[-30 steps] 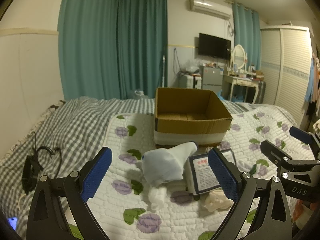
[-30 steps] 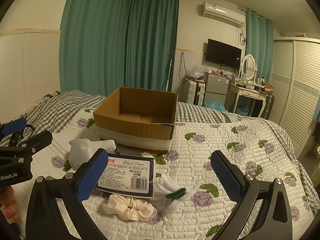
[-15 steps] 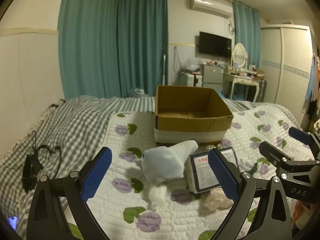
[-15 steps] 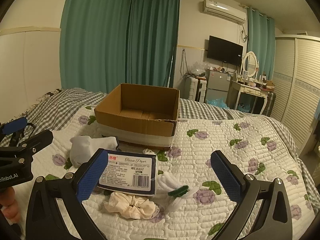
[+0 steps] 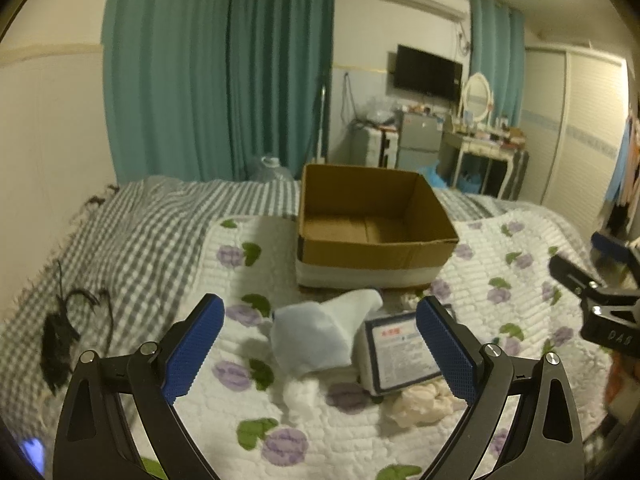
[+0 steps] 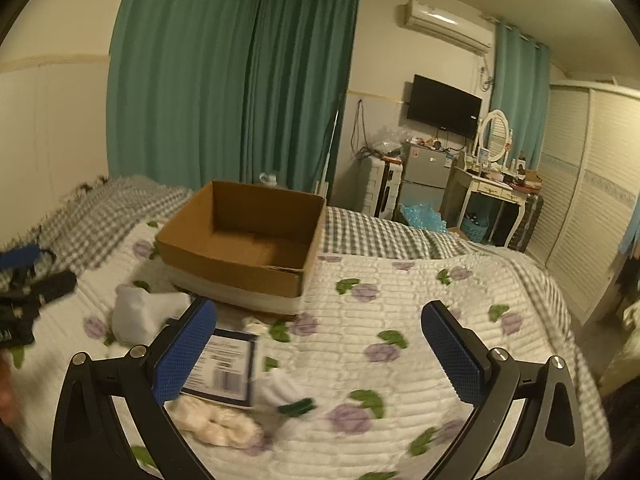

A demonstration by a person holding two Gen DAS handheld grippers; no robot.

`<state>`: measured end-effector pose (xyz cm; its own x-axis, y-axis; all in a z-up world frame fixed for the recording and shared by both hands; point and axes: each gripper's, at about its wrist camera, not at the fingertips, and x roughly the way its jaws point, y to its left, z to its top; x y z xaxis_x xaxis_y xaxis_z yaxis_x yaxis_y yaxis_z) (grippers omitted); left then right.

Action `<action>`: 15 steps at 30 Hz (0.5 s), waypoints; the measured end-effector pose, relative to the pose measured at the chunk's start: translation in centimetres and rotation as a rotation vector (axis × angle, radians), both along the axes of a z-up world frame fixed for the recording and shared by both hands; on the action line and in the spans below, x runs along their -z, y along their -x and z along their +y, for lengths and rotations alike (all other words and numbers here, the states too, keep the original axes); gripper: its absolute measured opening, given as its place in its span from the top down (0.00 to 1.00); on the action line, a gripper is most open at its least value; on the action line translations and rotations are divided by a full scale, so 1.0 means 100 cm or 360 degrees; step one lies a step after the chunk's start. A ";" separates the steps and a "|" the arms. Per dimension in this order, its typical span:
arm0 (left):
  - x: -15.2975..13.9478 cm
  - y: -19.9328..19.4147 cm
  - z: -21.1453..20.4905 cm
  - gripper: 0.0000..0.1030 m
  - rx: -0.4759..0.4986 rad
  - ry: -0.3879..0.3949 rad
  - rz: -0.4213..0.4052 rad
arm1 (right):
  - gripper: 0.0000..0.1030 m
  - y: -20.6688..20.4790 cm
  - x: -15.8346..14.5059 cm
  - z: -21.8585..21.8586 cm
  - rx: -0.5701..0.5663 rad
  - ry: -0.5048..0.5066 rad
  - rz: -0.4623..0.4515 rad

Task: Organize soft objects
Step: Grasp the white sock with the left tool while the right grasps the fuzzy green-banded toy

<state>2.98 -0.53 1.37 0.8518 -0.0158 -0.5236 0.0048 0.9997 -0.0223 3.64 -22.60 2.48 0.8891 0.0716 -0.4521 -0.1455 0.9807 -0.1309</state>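
Note:
An open, empty cardboard box (image 5: 376,240) (image 6: 244,240) stands on the floral quilt. In front of it lie a pale blue cloth (image 5: 316,332) (image 6: 136,312), a tissue pack (image 5: 404,352) (image 6: 224,368), a cream scrunchie (image 5: 420,404) (image 6: 216,424), a small white fluffy ball (image 5: 300,392) and white socks with a green clip (image 6: 292,396). My left gripper (image 5: 320,348) is open and empty above the cloth and pack. My right gripper (image 6: 320,352) is open and empty above the quilt, right of the pack; it also shows in the left wrist view (image 5: 600,292).
A grey checked blanket (image 5: 132,232) covers the bed's left side, with a black cable bundle (image 5: 64,336) on it. Teal curtains, a TV, a small fridge, a dressing table (image 6: 488,188) and a wardrobe stand beyond the bed.
Both grippers have risen and moved forward toward the box. The right view has swung right, so the objects sit further left. Nothing was grasped.

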 end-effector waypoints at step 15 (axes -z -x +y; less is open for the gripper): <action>0.063 -0.047 -0.004 0.04 0.0069 -0.0113 0.0269 | 0.05 -0.065 0.117 -0.018 -0.0074 0.0123 0.0623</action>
<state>7.72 -0.97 -4.93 0.7510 -0.0084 -0.6602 0.0500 0.9978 0.0441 10.12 -24.39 -9.22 0.6450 0.0602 -0.7618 -0.2431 0.9613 -0.1298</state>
